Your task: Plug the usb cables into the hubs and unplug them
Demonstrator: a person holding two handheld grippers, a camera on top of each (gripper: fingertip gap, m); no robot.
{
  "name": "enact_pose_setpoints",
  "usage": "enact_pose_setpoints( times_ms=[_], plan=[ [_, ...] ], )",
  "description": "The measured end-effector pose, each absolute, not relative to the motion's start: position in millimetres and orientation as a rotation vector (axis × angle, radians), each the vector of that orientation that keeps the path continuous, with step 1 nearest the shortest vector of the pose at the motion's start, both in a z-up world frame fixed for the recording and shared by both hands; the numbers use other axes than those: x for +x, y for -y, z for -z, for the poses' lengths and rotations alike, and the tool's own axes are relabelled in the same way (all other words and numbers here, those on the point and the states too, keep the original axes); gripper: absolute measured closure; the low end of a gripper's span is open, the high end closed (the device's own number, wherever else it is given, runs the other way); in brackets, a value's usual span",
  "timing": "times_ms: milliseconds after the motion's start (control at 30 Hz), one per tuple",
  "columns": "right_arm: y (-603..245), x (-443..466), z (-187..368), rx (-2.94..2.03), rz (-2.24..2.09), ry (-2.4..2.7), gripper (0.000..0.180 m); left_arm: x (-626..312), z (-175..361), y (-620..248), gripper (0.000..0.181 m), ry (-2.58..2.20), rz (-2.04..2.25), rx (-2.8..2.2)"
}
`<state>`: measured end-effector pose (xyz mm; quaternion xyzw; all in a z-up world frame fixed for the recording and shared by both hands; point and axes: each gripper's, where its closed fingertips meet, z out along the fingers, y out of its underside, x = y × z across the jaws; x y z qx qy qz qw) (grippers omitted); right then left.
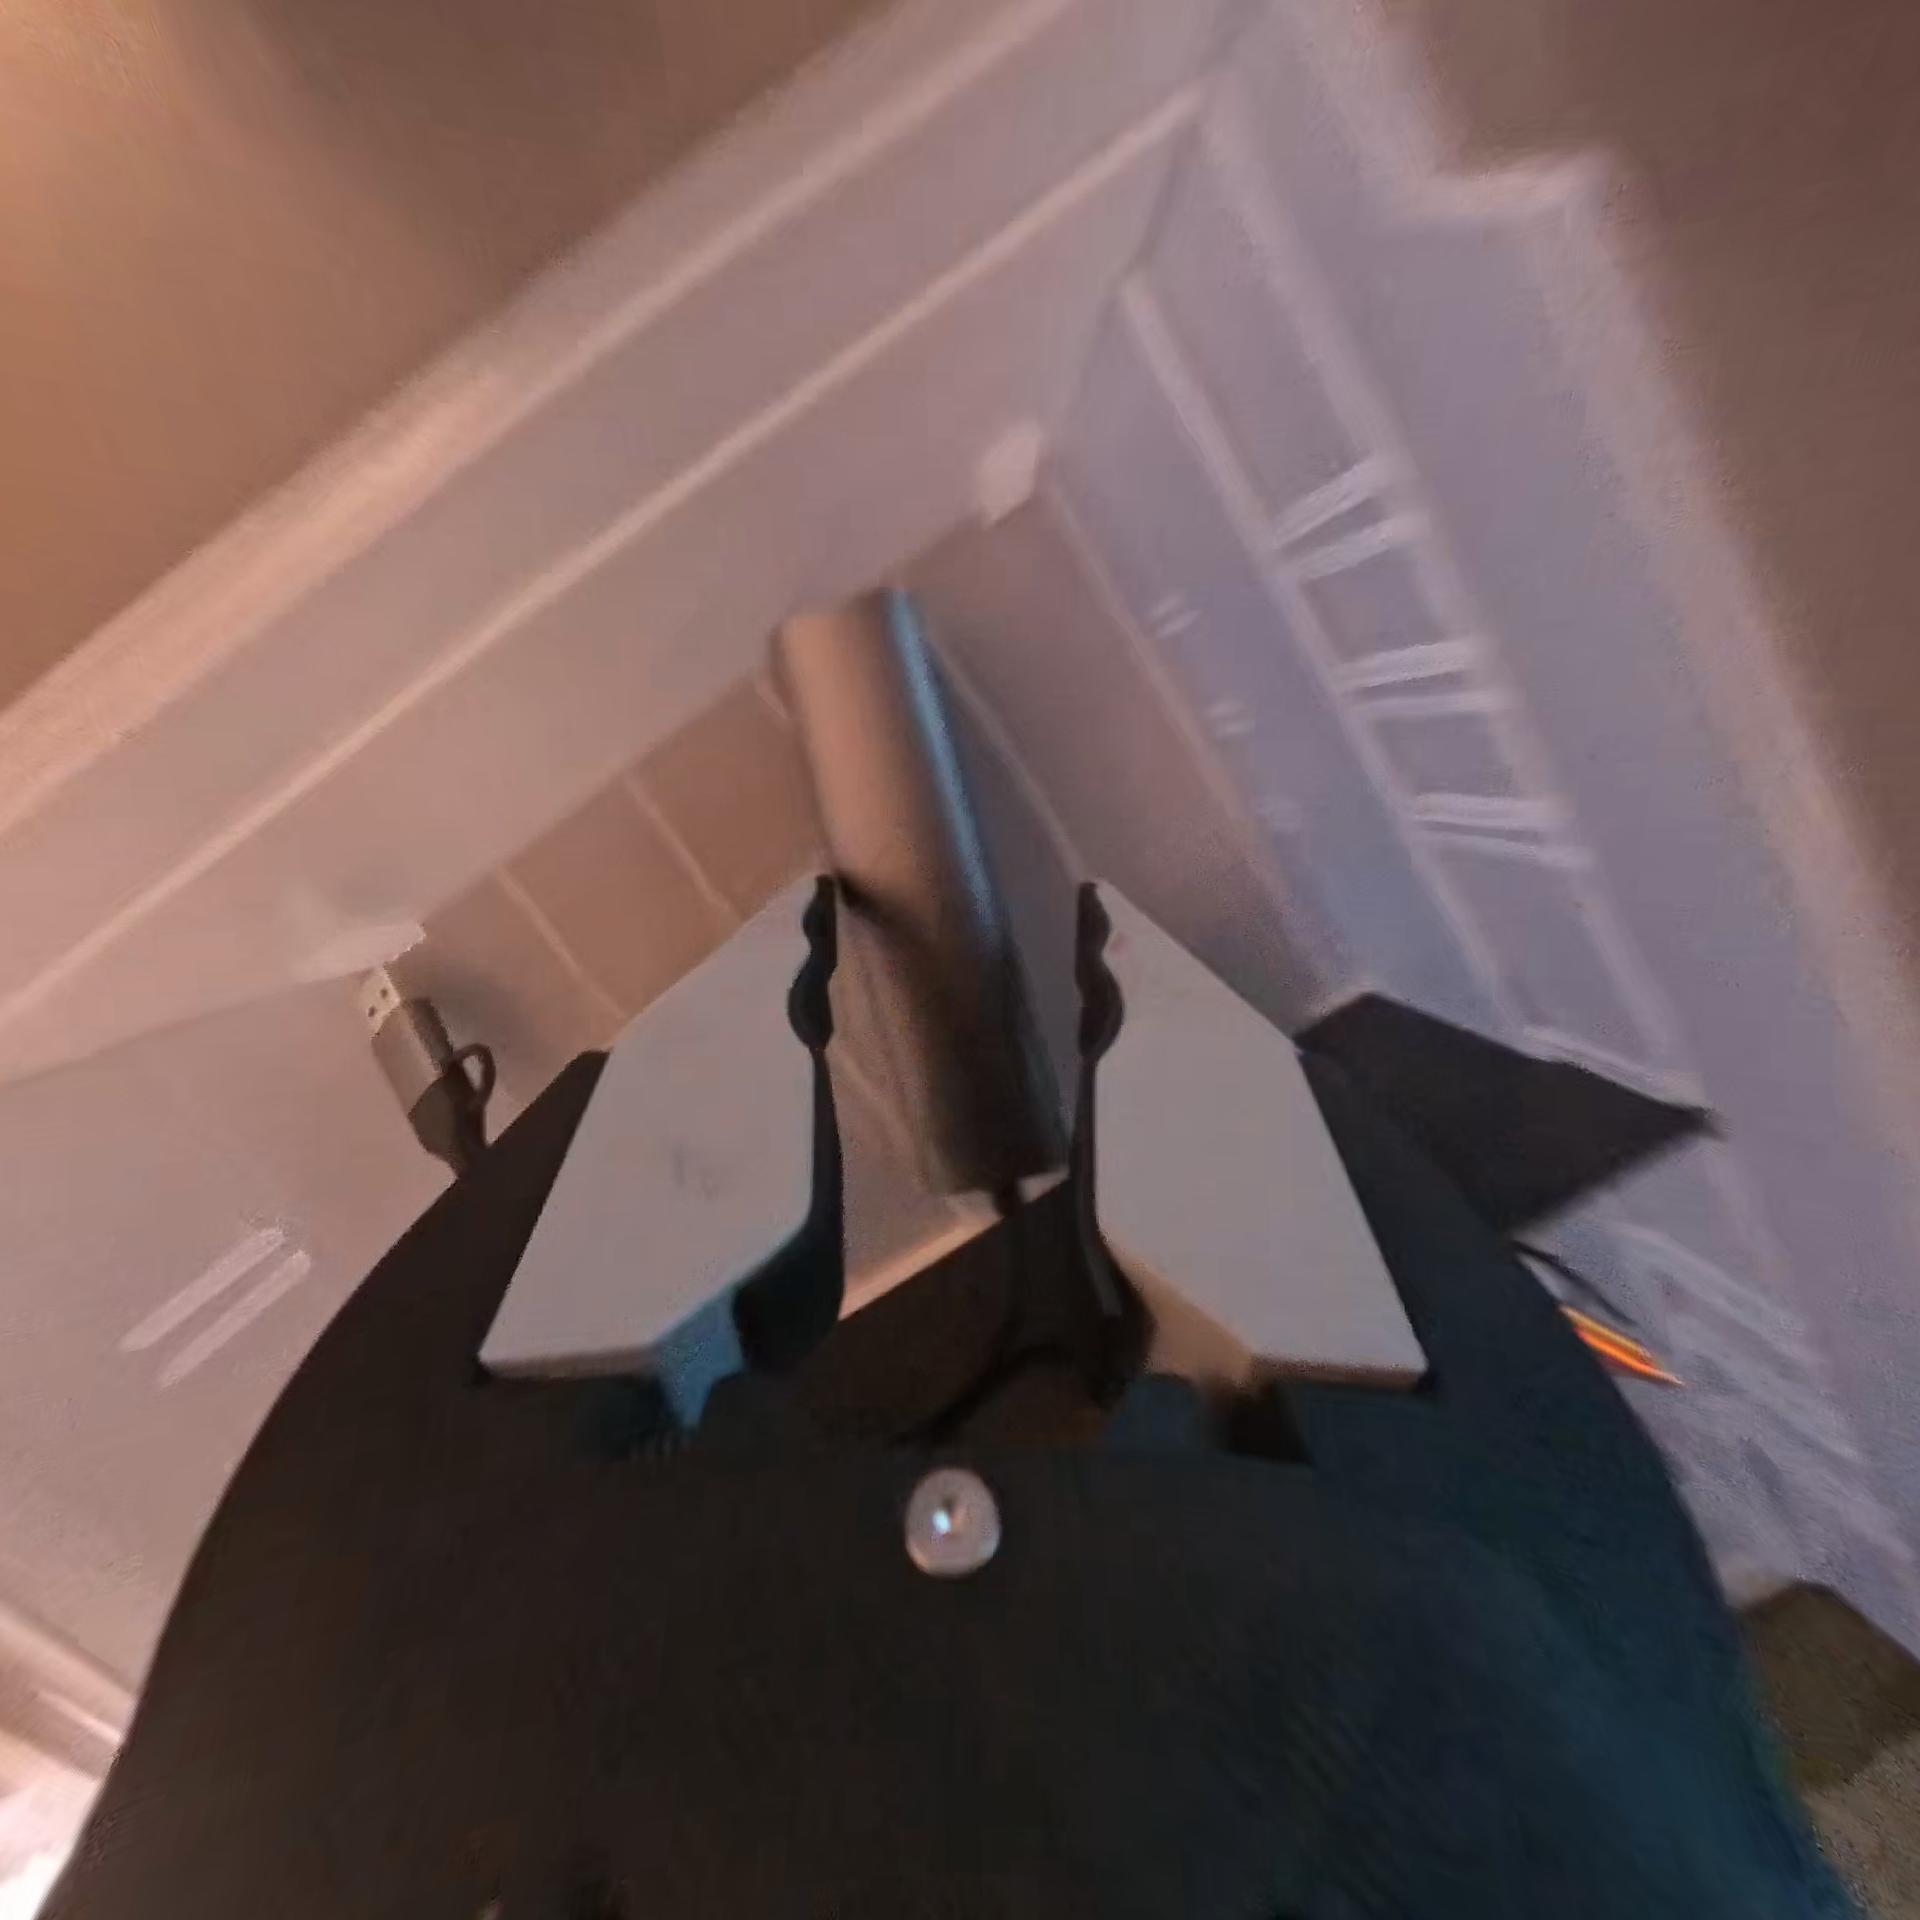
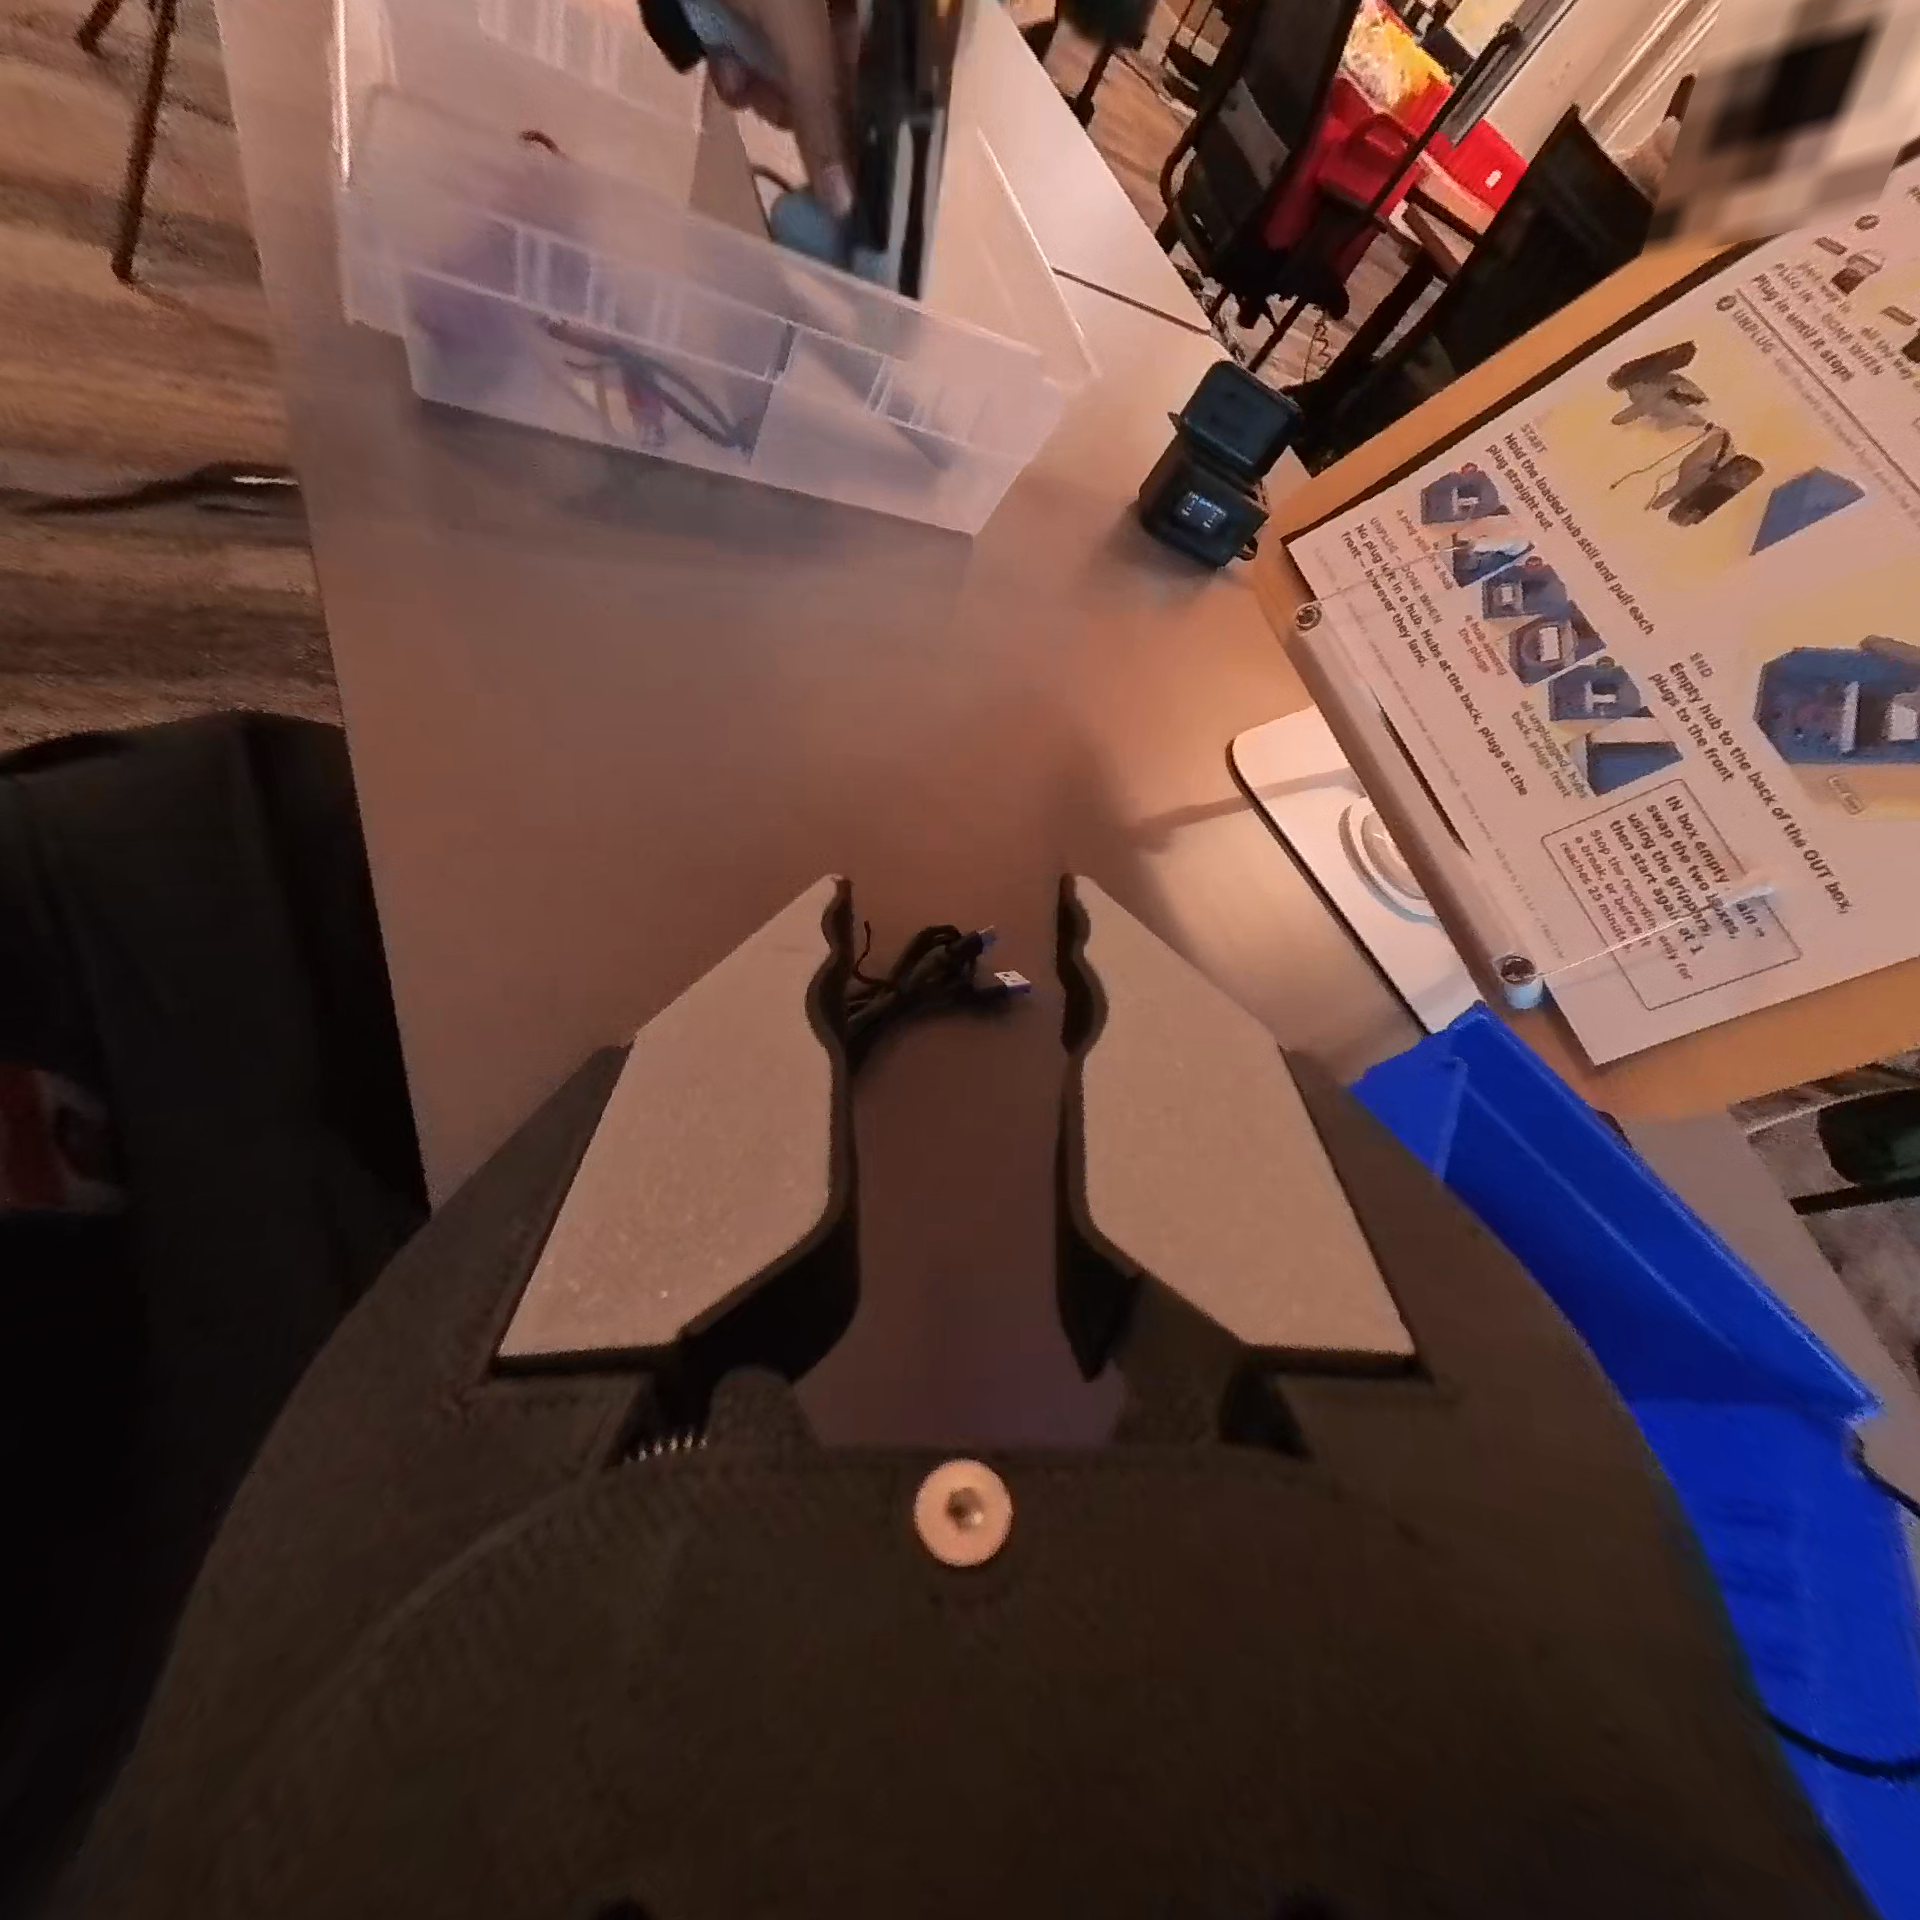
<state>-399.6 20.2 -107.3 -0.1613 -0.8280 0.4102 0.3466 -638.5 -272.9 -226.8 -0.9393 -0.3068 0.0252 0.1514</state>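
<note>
Clearly spread apart and holding nothing, right gripper [image 2: 954, 935], with a black usb cable [image 2: 914, 971] bundled on the table [image 2: 644, 727] straight ahead, just past the fingertips and in line with the gap; blue-tipped plug pointing rightward, across the line of approach, so probably calling for a wrist turn before pinching. Nearer by far than the left gripper [image 1: 951, 935], raised and clamped on a silver hub [image 1: 914, 883] running lengthwise away between its fingers; grey plug [image 1: 416, 1049] dangling off to its left
</note>
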Motion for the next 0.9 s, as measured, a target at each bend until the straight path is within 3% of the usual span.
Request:
enact_pose_setpoints(
  times_ms=[67, 233, 433, 600, 900],
  plan=[
    [-18, -394, 104, -0.432, -1.111, 2.154, 0.143, -636, 246, 287, 0.146, 0.915, -0.05, -2.846],
    [-14, -376, 90, -0.427, -1.246, 2.172, 0.142, -635, 233, 281, 0.15, 0.783, -0.329, -2.87],
    [-14, -352, 63, -0.375, -1.265, 2.124, 0.146, -647, 107, 277, 0.151, 0.799, -1.038, -2.35],
    [-10, -344, 63, -0.488, -1.305, 2.182, 0.143, -544, 29, 197, 0.151, 0.479, -0.975, -2.085],
    [30, -305, 51, -0.332, -1.49, 2.246, 0.13, -392, 13, 125, 0.15, 0.088, -0.906, -1.789]
  ],
)
